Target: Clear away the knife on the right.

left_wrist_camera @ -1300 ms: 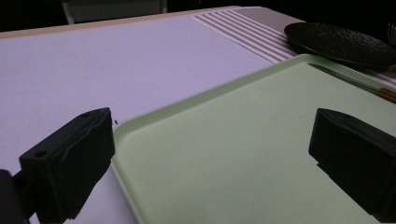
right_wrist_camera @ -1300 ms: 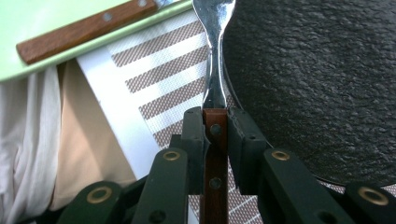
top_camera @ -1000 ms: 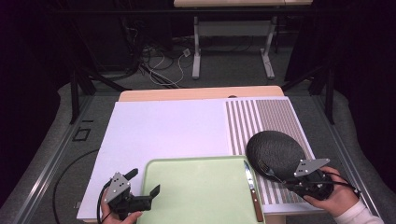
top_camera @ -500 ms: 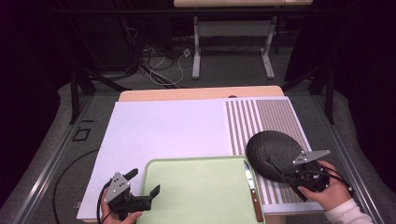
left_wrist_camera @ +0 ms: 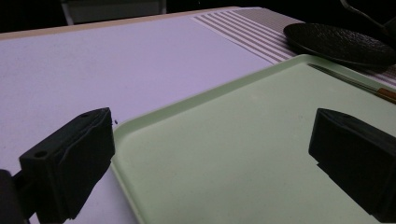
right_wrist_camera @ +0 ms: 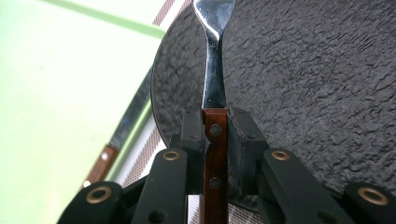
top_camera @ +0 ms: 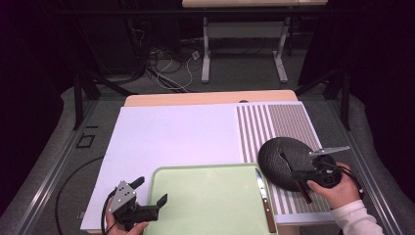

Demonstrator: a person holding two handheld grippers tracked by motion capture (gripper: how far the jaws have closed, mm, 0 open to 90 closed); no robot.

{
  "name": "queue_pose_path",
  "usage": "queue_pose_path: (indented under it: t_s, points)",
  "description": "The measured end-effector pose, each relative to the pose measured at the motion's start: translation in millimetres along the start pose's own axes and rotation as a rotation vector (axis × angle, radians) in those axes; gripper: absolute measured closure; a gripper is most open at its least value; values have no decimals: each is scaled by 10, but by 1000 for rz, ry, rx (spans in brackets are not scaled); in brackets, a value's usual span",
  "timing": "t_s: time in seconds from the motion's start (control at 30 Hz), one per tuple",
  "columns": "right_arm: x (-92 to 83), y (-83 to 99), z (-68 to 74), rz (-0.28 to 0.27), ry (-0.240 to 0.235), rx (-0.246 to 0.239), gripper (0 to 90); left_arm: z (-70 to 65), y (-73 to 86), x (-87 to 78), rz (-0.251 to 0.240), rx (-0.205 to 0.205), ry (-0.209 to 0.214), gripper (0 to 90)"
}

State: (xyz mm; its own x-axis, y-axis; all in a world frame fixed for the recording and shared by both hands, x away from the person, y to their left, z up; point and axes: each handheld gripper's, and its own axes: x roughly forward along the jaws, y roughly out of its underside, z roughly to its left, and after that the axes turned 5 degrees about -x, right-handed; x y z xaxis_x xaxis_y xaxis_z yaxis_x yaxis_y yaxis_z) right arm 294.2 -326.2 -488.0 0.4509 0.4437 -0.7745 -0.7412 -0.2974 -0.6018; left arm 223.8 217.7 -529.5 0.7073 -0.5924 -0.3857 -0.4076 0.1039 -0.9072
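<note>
Sliding toward the table's right edge since a second ago, the right gripper [top_camera: 299, 174] now carries its fork [right_wrist_camera: 214, 70] over the near right part of the black plate [top_camera: 286, 159], while the left gripper [top_camera: 149, 198] stays put at the tray's [top_camera: 205, 205] near left corner, jaws wide apart and holding nothing. In the right gripper view the jaws pinch the fork's wooden handle, steel neck pointing out over the plate's rough face. A knife [top_camera: 264, 199] lies along the tray's right edge, blade toward the plate. My judgement: the fork is being placed, probably beside the plate. Keep it level, clear the rim before lowering, set the handle down flat, then part the jaws slowly so it doesn't roll.
</note>
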Motion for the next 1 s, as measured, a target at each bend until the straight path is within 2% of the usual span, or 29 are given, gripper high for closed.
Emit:
queue_pose_path:
  t_s: [0.2, 0.4, 0.63, 1.0]
  points:
    - [-10, -62, -3, -35, -13, 78, 772, 0, -1, -2, -2, 0, 0, 7]
    - [-48, -89, 76, -54, -60, 151, 773, -2, -1, -3, -3, 0, 1, 7]
    - [-88, -34, 246, -71, -73, 151, 773, 2, -2, -8, -3, 6, 0, 7]
    - [-67, 100, 602, -111, -110, 93, 773, -6, -3, -12, -3, 7, 6, 7]
